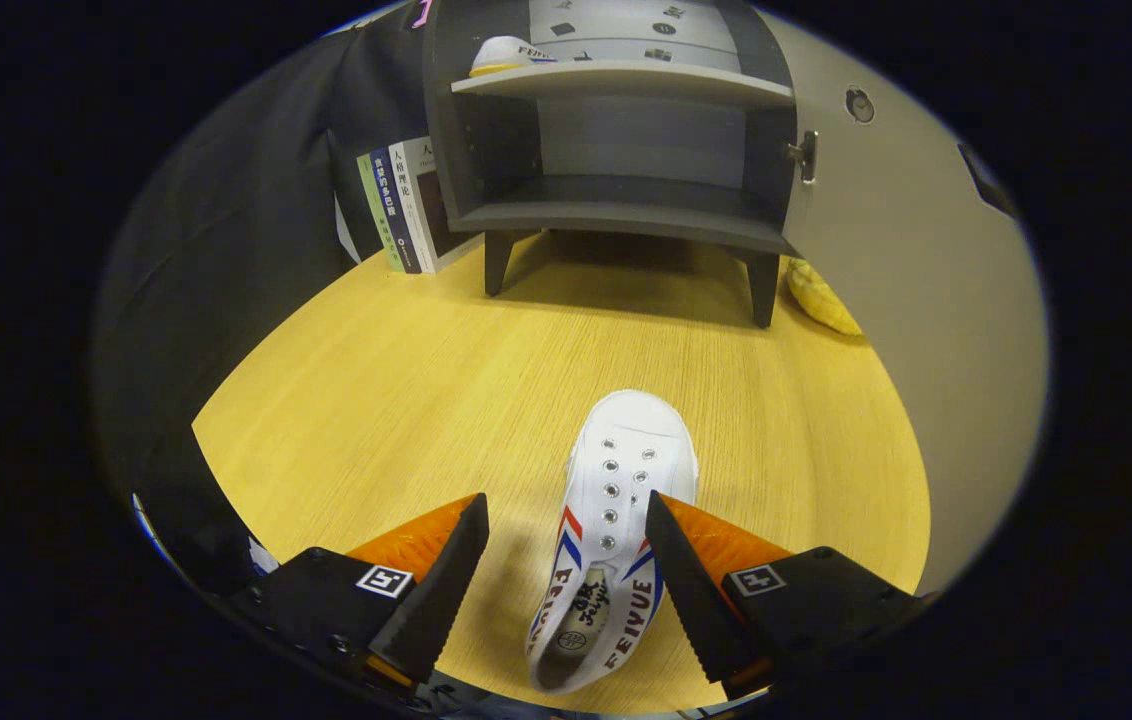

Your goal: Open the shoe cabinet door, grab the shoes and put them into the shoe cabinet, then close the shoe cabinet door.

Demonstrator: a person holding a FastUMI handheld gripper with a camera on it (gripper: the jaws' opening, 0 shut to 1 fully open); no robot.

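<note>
At the far left, books (404,205) leaned against the cabinet (616,130), which stood on dark legs at the far end of the surface (406,400), well beyond the fingers. Its door (916,260) hung open to the right, and one shoe (506,55) already sat on the upper shelf; the lower shelf looked free. The gripper (566,570) had its fingers wide, with the second shoe (616,530) lying between them, toe toward the cabinet. The right finger seemed to touch or overlap the shoe's side, while the left stood apart from it. To grasp well, the gripper probably needed shifting slightly right so the shoe sat centred, then closing across the laced midsection rather than the soft heel collar, and lifting level to clear the shelf lip. The heel ran out of sight below the fingers, so its end could not be made out. A yellow thing (821,295) beside the right leg was half hidden by the door and hard to identify.
</note>
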